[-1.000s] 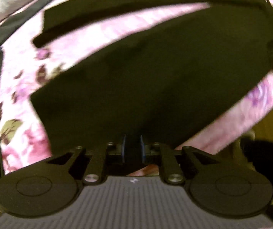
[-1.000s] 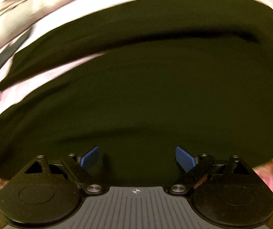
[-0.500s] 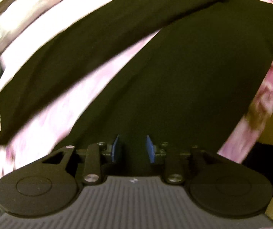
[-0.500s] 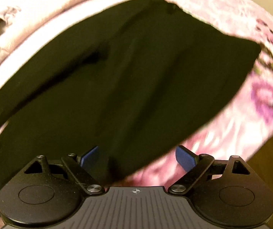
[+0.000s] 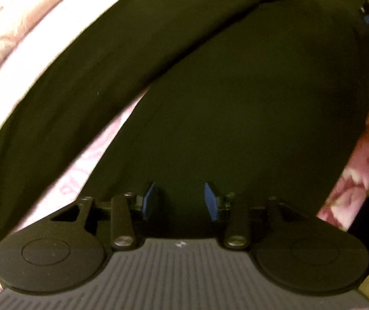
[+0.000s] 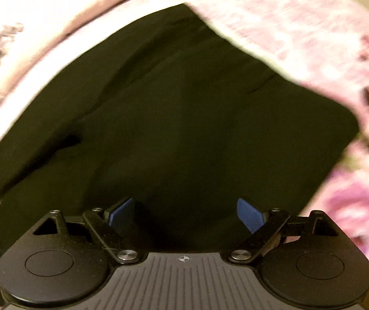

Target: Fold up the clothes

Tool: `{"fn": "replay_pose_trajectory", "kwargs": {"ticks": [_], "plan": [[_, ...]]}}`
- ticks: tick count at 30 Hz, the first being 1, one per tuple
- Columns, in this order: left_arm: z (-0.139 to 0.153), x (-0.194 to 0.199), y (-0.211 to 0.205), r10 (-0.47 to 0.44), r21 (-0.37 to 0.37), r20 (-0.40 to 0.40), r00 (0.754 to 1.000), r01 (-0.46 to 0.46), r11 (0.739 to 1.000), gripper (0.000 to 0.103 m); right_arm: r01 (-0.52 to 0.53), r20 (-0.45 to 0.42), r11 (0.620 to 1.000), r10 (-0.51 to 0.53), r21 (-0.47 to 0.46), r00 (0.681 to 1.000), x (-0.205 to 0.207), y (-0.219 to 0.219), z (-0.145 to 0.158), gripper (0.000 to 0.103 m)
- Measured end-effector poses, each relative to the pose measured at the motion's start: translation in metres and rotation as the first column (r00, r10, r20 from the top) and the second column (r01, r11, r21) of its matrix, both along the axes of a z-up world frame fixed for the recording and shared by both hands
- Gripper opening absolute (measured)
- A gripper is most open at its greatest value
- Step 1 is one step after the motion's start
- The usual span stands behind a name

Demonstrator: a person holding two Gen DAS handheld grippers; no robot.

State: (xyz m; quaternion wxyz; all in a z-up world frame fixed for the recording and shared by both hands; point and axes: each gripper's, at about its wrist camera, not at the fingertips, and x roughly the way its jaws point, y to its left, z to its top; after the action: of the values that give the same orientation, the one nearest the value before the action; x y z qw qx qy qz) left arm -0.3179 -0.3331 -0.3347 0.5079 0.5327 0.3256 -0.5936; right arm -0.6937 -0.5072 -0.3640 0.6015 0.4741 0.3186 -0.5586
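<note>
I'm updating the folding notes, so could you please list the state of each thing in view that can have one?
Black garment: lying spread on the bedding, one long part angled away from the body, held by neither gripper.
Floral bedding: spread under the garment, showing around its edges.
Left gripper: fingers apart and opening, nothing pressed between them.
Right gripper: fingers wide open over the garment, gripping nothing.

A black garment (image 5: 236,98) is lying spread over a pink floral bedspread (image 5: 357,175), its long sleeve (image 5: 86,82) stretching toward the bedspread's left edge. The left gripper (image 5: 180,199) is hovering above the cloth, its jaws opening with nothing pinched between the blue pads (image 5: 149,201).
</note>
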Motion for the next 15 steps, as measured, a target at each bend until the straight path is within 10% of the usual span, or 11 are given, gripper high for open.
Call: {"fn": "replay_pose_trajectory", "kwargs": {"ticks": [15], "plan": [[0.103,-0.006,0.044,0.153,-0.074,0.019,0.988,-0.152,0.986,0.050,0.005,-0.041,1.000,-0.004,0.025,0.999,0.010,0.023,0.092,0.090]]}}
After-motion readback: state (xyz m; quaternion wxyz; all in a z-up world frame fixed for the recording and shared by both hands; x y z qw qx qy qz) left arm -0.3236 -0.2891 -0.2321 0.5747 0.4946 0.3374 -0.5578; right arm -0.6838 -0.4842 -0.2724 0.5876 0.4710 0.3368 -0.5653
